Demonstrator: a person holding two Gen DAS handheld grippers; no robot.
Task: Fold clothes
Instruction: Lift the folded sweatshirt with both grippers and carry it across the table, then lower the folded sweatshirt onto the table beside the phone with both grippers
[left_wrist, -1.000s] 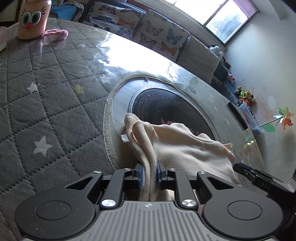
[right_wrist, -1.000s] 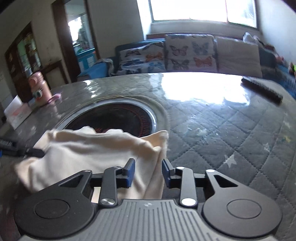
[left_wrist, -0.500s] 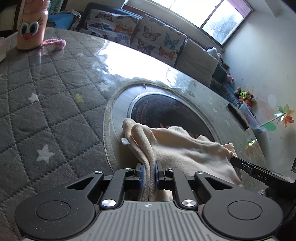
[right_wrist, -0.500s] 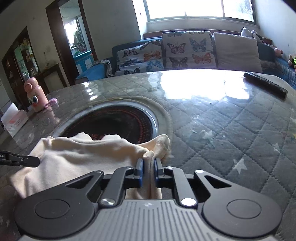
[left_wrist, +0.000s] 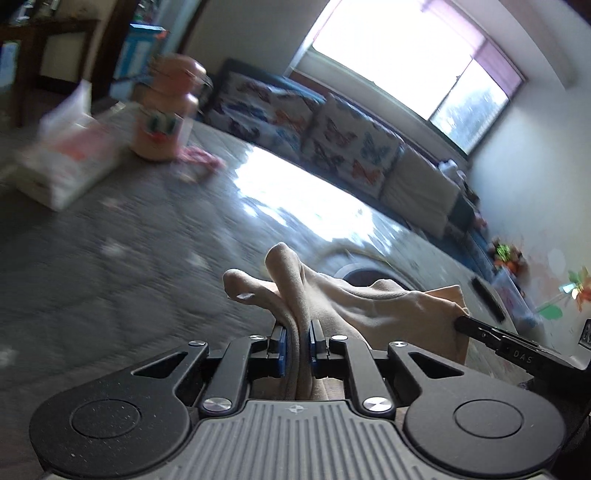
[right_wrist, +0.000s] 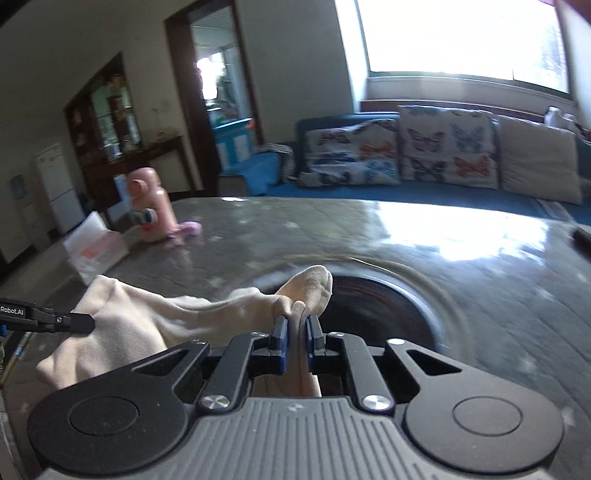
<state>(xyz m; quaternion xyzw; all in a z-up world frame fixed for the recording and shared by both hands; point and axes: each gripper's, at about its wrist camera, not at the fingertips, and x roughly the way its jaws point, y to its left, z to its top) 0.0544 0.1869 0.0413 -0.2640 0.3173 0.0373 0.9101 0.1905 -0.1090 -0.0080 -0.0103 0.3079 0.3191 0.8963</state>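
A cream cloth garment (left_wrist: 369, 302) hangs stretched between my two grippers above the grey quilted table (left_wrist: 110, 266). My left gripper (left_wrist: 297, 341) is shut on one bunched edge of it, and the fabric pokes up past the blue pads. My right gripper (right_wrist: 295, 336) is shut on the opposite edge of the garment (right_wrist: 155, 321). Each gripper shows in the other's view: the right one (left_wrist: 458, 324) at the cloth's far corner, the left one (right_wrist: 90, 322) likewise. The lower part of the garment is hidden behind the gripper bodies.
A round dark hob (right_wrist: 376, 306) is set into the table under the cloth. A pink bottle (right_wrist: 151, 206), a pink rag (right_wrist: 188, 229) and a white tissue pack (right_wrist: 98, 253) stand at the far left. A remote (left_wrist: 487, 299) lies far right. A sofa (right_wrist: 424, 158) sits behind.
The right gripper closed on the cloth's edge. Both grippers then rose and tilted up, lifting the garment off the table; both views are now blurred by motion.
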